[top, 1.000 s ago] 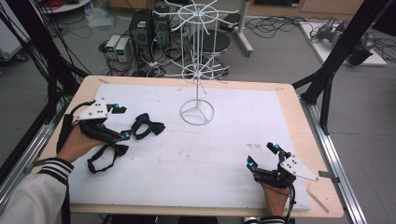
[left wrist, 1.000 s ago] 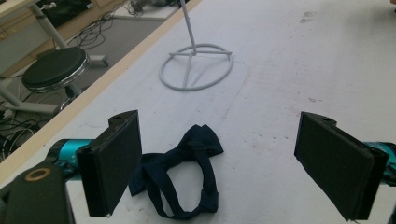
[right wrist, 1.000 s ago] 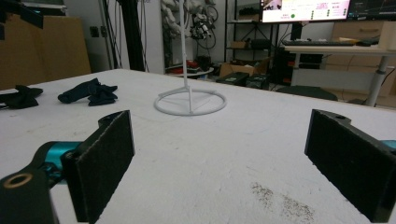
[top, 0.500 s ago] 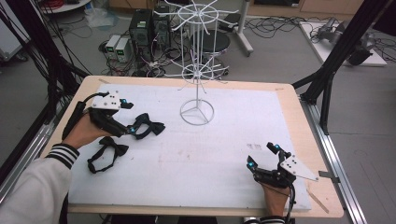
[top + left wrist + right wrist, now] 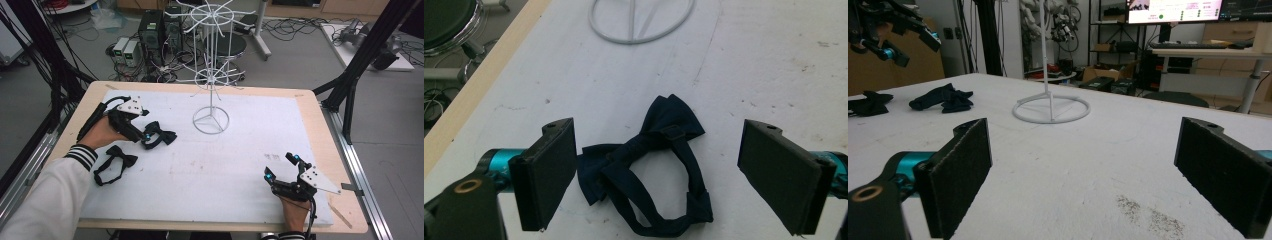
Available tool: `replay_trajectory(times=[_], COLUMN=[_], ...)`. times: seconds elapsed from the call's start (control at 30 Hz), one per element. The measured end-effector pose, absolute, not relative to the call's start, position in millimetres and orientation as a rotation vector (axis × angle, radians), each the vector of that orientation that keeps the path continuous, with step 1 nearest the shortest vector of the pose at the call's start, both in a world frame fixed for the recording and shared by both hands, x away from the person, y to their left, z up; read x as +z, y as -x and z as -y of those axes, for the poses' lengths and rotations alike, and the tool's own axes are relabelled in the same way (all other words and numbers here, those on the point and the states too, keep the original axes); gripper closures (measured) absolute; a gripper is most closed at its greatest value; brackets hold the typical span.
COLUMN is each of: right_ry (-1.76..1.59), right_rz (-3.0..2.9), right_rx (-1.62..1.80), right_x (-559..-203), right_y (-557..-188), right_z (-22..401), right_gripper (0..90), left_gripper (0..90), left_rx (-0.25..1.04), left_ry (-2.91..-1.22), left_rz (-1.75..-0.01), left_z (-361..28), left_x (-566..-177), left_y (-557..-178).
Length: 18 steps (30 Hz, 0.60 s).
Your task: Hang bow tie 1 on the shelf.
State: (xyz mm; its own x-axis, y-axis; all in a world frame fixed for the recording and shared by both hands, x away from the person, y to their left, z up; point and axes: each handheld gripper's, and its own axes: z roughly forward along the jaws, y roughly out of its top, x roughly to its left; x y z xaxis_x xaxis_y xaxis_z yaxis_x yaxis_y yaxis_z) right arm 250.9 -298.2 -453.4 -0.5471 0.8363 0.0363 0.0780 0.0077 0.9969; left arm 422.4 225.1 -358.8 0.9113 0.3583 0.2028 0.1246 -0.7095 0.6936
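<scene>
Two dark bow ties lie on the white mat (image 5: 210, 165). One bow tie (image 5: 159, 134) sits just right of my left gripper (image 5: 146, 125). In the left gripper view this bow tie (image 5: 669, 125) lies flat on the mat between the open jaws of my left gripper (image 5: 659, 175), its strap looped toward me. The second bow tie (image 5: 114, 162) lies nearer the person, below the left hand. My right gripper (image 5: 281, 167) rests open at the near right, and nothing is between the jaws of my right gripper (image 5: 1088, 175).
A white wire rack (image 5: 211, 75) stands on a ring base (image 5: 211, 121) at the middle back of the mat; the base (image 5: 641, 22) is beyond the bow tie. The mat's far left wooden edge (image 5: 85, 105) is near the left hand. Cables and computers crowd the floor behind.
My left gripper has moved forward and right, away from the nearer bow tie, and now stands over the farther one. The right gripper has stayed still.
</scene>
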Motion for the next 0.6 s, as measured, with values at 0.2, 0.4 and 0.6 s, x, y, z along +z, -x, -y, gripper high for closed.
replay_trajectory(times=[0.2, 0.4, 0.6], right_ry=[-0.945, -0.947, -0.947], right_rz=[-1.681, -1.682, -1.682], right_rx=[1.599, 1.6, 1.599], right_x=[-453, -453, -453], right_y=[-251, -251, -251], right_z=[298, 298, 298], right_gripper=[7.5, 7.5, 7.5], left_gripper=[17.5, 19.3, 19.8], left_rx=[0.431, 0.415, 0.416], left_ry=[-2.392, -2.44, -2.487], left_rz=[-0.334, -0.345, -0.353], left_z=[-223, -224, -217], left_x=[-357, -367, -374], left_y=[-430, -439, -446])
